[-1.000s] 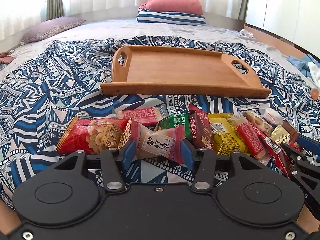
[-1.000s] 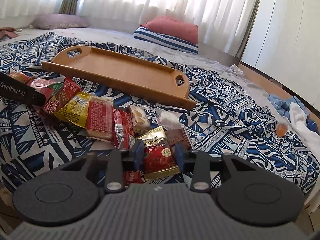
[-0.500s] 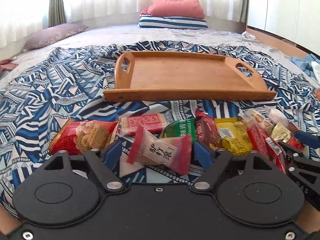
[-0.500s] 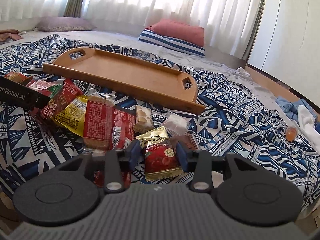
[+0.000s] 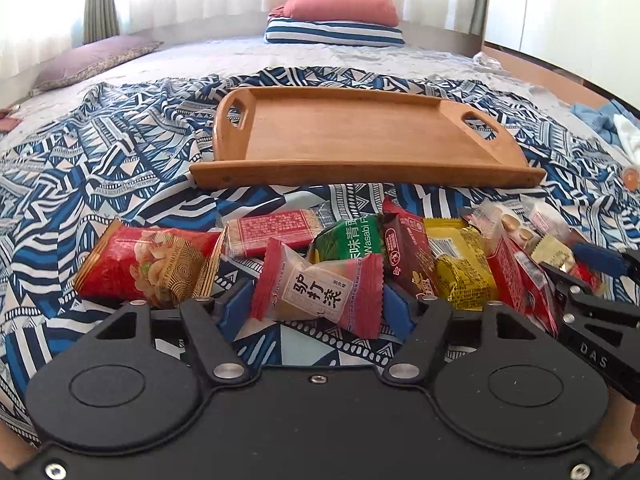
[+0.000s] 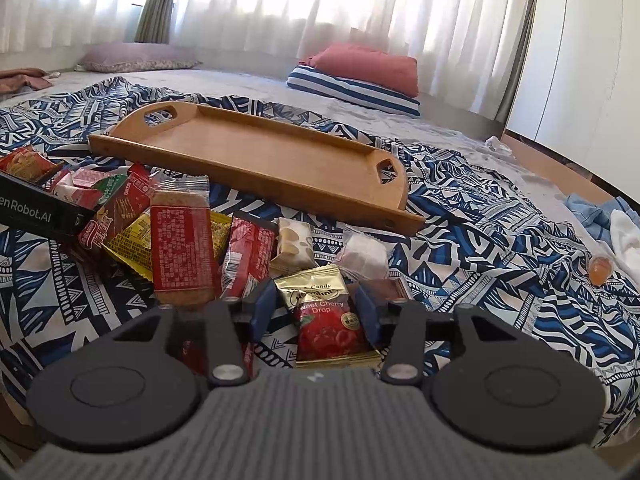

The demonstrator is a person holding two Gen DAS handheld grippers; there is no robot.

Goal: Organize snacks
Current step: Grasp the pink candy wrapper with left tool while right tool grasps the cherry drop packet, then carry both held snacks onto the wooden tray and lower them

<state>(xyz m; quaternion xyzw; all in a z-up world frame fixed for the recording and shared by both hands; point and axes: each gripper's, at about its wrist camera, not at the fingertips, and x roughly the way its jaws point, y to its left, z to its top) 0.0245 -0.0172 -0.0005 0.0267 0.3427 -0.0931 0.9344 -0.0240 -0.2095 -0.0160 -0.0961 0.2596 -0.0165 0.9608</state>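
Observation:
A heap of snack packets lies on the patterned blanket (image 5: 100, 184) in front of a wooden tray (image 5: 360, 140) with nothing in it. My left gripper (image 5: 316, 306) straddles a pink-and-red packet with black characters (image 5: 316, 292). Its jaws are closing, and the blue pads stand right at the packet's crimped ends without squeezing it. My right gripper (image 6: 316, 312) is over a gold-and-red cherry drop packet (image 6: 328, 320). Its jaws are opening, and a gap shows at the left pad. The tray (image 6: 260, 152) also shows in the right wrist view.
Around the pink packet lie a red nut bag (image 5: 148, 268), a green wasabi packet (image 5: 348, 236) and a yellow packet (image 5: 460, 268). A red cracker bar (image 6: 184, 248) lies left of the cherry packet. Pillows (image 5: 340, 16) sit at the bed's far end, and clothes (image 6: 608, 220) and a small orange jelly cup (image 6: 600, 270) at the right.
The left jaws let go of the squeezed pink packet, spread wide, then came partway back around it. The right jaws widened off the cherry drop packet. Both grippers stayed in place.

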